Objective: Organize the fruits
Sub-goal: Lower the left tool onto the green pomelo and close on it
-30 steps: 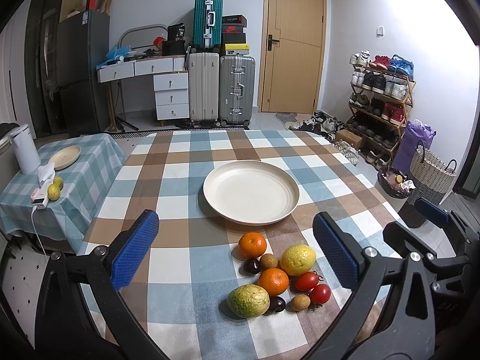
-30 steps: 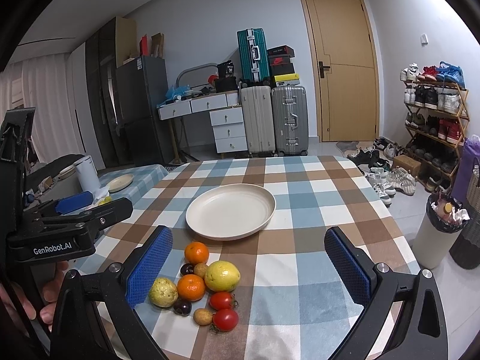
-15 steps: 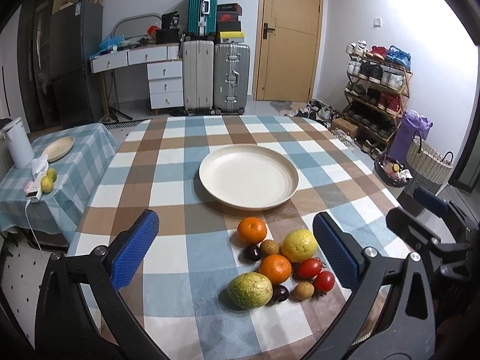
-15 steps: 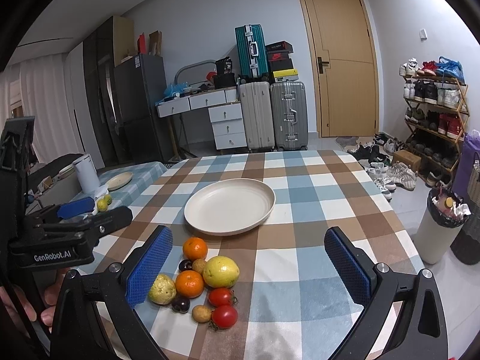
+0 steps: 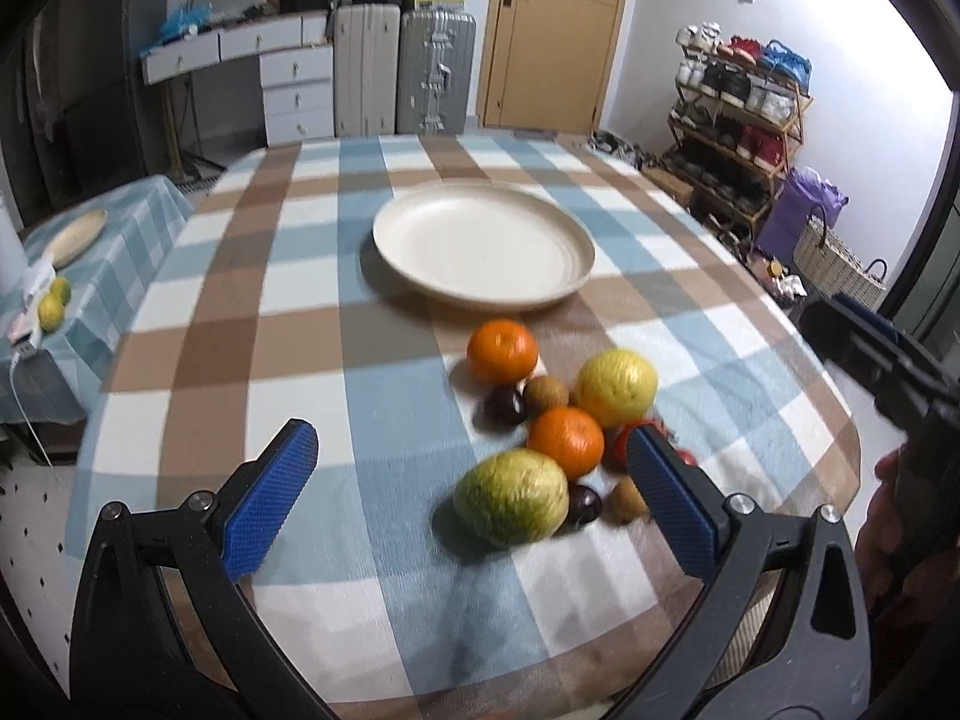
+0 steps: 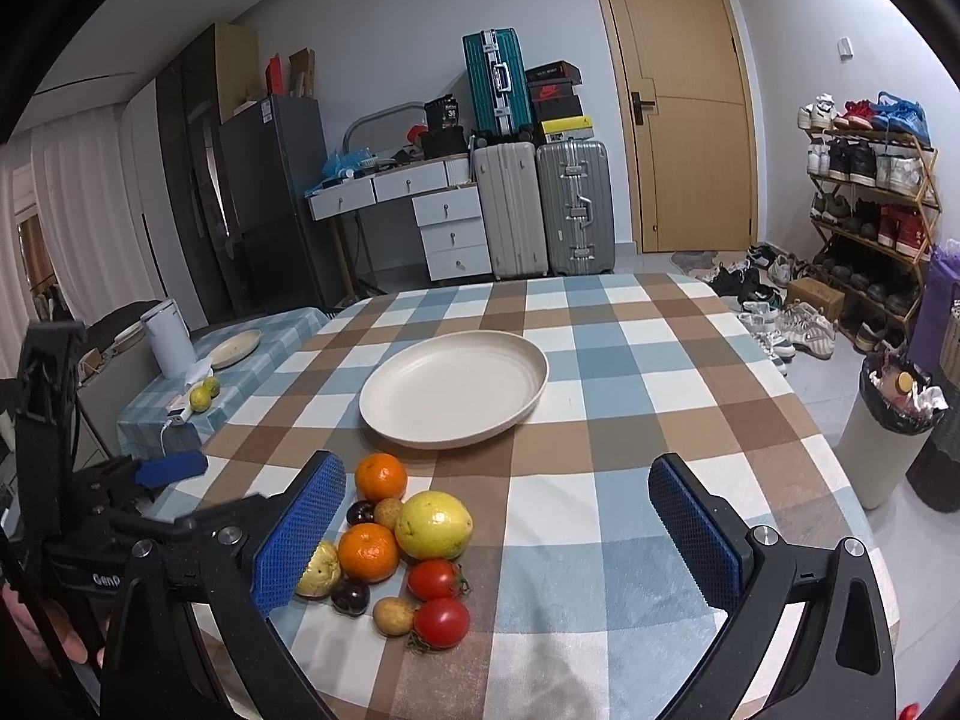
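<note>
A pile of fruit lies on the checked tablecloth in front of an empty cream plate point(image 5: 483, 246) point(image 6: 453, 387). It holds two oranges point(image 5: 503, 350) point(image 6: 380, 476), a yellow lemon point(image 5: 615, 386) point(image 6: 433, 525), a green-yellow fruit point(image 5: 511, 497) point(image 6: 319, 570), two tomatoes point(image 6: 441, 621), dark plums point(image 5: 506, 405) and small brown fruits point(image 6: 393, 615). My left gripper point(image 5: 474, 489) is open, low over the pile, its fingers either side of the green-yellow fruit. My right gripper point(image 6: 504, 537) is open, above the table's near edge, right of the pile.
A side table point(image 6: 252, 360) at left carries a small plate, a white kettle point(image 6: 169, 339) and two lemons. Suitcases point(image 6: 543, 210), a drawer desk and a door stand behind. A shoe rack point(image 6: 870, 198) and a bin point(image 6: 888, 426) are at right.
The left gripper has dropped and moved forward toward the fruit pile, which now lies between its fingers. The right gripper has edged slightly closer. Both stay open.
</note>
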A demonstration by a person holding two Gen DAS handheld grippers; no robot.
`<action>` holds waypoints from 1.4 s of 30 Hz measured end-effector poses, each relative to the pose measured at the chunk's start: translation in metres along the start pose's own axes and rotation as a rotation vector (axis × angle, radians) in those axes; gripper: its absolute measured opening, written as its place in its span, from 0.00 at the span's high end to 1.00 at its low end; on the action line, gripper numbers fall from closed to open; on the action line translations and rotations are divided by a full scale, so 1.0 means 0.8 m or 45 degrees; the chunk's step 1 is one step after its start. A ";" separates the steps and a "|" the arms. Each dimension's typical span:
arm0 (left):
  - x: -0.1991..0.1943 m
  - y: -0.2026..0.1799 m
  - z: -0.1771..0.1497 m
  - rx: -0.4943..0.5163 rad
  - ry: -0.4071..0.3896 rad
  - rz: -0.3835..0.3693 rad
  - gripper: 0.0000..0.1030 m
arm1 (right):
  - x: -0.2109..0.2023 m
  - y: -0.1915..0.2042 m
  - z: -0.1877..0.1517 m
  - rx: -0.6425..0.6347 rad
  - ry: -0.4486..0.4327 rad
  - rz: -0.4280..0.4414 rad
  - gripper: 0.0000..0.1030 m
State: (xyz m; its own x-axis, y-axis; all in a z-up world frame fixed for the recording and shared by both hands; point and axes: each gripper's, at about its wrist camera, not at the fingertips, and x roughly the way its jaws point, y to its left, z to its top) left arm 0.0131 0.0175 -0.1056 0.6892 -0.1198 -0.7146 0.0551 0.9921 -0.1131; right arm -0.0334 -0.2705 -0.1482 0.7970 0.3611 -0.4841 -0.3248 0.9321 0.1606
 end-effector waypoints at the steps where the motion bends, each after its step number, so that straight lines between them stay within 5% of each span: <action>1: 0.003 0.002 -0.003 -0.002 0.019 -0.004 0.00 | 0.002 -0.001 -0.001 0.002 0.003 0.001 0.00; 9: 0.036 0.015 -0.016 -0.050 0.130 -0.081 0.01 | 0.015 -0.003 -0.010 0.008 0.037 0.000 0.00; 15: 0.053 0.017 -0.024 -0.078 0.201 -0.181 0.13 | 0.021 -0.005 -0.012 0.011 0.059 -0.001 0.00; 23: 0.070 0.018 -0.029 -0.108 0.259 -0.313 0.50 | 0.025 -0.005 -0.014 0.006 0.073 0.002 0.00; 42: 0.066 0.035 -0.031 -0.136 0.212 -0.373 0.50 | 0.040 -0.001 -0.018 0.010 0.112 0.066 0.00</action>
State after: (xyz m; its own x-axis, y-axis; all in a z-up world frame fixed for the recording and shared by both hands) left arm 0.0335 0.0378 -0.1635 0.5276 -0.4117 -0.7430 0.1507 0.9062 -0.3952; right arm -0.0146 -0.2598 -0.1760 0.7316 0.4051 -0.5484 -0.3599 0.9126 0.1940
